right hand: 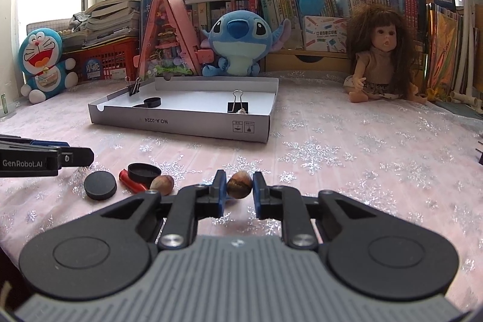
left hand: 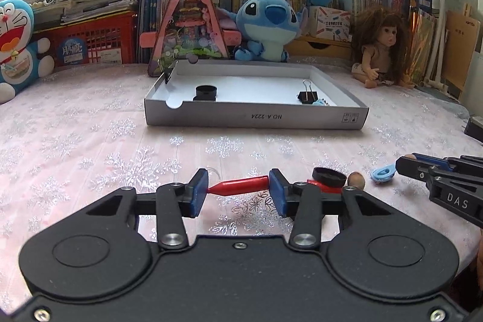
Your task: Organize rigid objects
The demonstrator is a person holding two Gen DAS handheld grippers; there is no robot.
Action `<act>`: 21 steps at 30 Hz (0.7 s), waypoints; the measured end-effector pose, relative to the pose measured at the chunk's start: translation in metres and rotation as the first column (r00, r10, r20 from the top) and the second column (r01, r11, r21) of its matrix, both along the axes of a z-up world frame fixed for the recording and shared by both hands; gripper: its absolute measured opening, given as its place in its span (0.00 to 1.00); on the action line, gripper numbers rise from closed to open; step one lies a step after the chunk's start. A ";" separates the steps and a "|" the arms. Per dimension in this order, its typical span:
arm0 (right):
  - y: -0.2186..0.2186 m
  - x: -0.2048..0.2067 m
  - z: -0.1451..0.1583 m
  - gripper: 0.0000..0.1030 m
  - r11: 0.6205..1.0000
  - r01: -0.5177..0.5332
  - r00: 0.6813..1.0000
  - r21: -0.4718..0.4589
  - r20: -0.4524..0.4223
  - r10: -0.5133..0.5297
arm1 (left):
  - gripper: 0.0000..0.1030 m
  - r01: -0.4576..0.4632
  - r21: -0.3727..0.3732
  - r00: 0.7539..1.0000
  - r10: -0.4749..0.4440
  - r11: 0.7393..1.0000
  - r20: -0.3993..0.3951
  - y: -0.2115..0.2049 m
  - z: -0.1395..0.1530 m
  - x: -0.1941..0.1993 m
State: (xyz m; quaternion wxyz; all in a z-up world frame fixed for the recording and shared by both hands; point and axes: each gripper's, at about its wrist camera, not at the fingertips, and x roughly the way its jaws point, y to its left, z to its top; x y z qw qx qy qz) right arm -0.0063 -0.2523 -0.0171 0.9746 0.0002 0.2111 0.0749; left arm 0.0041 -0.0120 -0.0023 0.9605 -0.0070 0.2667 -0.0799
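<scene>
My left gripper (left hand: 238,189) is shut on a short red stick (left hand: 241,185), one blue pad at each end, low over the cloth. Beside it on the right lie a black cap (left hand: 329,175) on another red piece (left hand: 326,188), a brown nut (left hand: 356,180) and a small light-blue item (left hand: 382,173). My right gripper (right hand: 239,186) is shut on a second brown nut (right hand: 239,184). Left of it lie a black disc (right hand: 100,186), the red piece (right hand: 132,184), the black cap (right hand: 144,172) and the other nut (right hand: 162,184). The left gripper (right hand: 87,156) reaches in from the left edge.
A shallow grey box (left hand: 256,119) (right hand: 181,125) sits mid-table, holding a black cap (left hand: 206,91) and a binder clip (left hand: 308,95); another clip (left hand: 167,76) grips its left wall. Plush toys, a doll (right hand: 377,56) and stacked books line the back.
</scene>
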 end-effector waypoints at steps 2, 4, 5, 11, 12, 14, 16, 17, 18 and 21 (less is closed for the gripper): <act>0.000 -0.001 -0.001 0.21 1.000 0.000 1.000 -0.002 -0.003 0.000 | 0.36 0.005 -0.001 1.000 -0.005 1.000 -0.018 0.001 -0.003 0.000; 0.000 -0.002 -0.002 0.22 1.000 0.002 1.000 -0.003 -0.006 -0.002 | 0.36 0.011 0.004 1.000 -0.011 1.000 -0.027 0.001 -0.007 -0.002; 0.000 -0.002 -0.002 0.22 1.000 0.003 1.000 -0.002 -0.008 -0.003 | 0.36 0.012 0.011 1.000 -0.012 1.000 -0.028 0.002 -0.008 -0.003; 0.000 -0.002 -0.004 0.22 1.000 0.009 1.000 0.003 -0.016 -0.009 | 0.33 0.015 0.003 0.999 -0.015 1.000 -0.042 0.004 -0.008 -0.006; 0.000 -0.002 -0.004 0.22 1.000 0.009 1.000 0.003 -0.016 -0.009 | 0.33 0.017 0.004 0.999 -0.017 1.000 -0.040 0.005 -0.008 -0.007; 0.000 -0.002 -0.004 0.22 1.000 0.006 1.000 0.002 -0.017 -0.006 | 0.34 0.018 0.018 0.999 -0.018 1.000 -0.037 0.006 -0.008 -0.007; 0.001 -0.003 -0.005 0.22 1.000 0.007 1.000 0.000 -0.017 -0.007 | 0.34 -0.003 0.024 0.999 0.003 1.000 -0.034 0.010 -0.007 -0.007; 0.001 -0.003 -0.005 0.22 1.000 0.007 1.000 0.000 -0.018 -0.007 | 0.36 -0.014 0.022 0.999 0.015 1.000 -0.036 0.014 -0.006 -0.006; 0.001 -0.003 -0.006 0.22 1.000 0.008 1.000 0.000 -0.019 -0.008 | 0.37 -0.023 0.019 0.999 0.023 1.000 -0.039 0.017 -0.005 -0.006; 0.002 -0.002 -0.006 0.22 1.000 0.010 1.000 0.000 -0.022 -0.010 | 0.37 -0.027 0.015 0.999 0.027 1.000 -0.029 0.021 -0.002 -0.011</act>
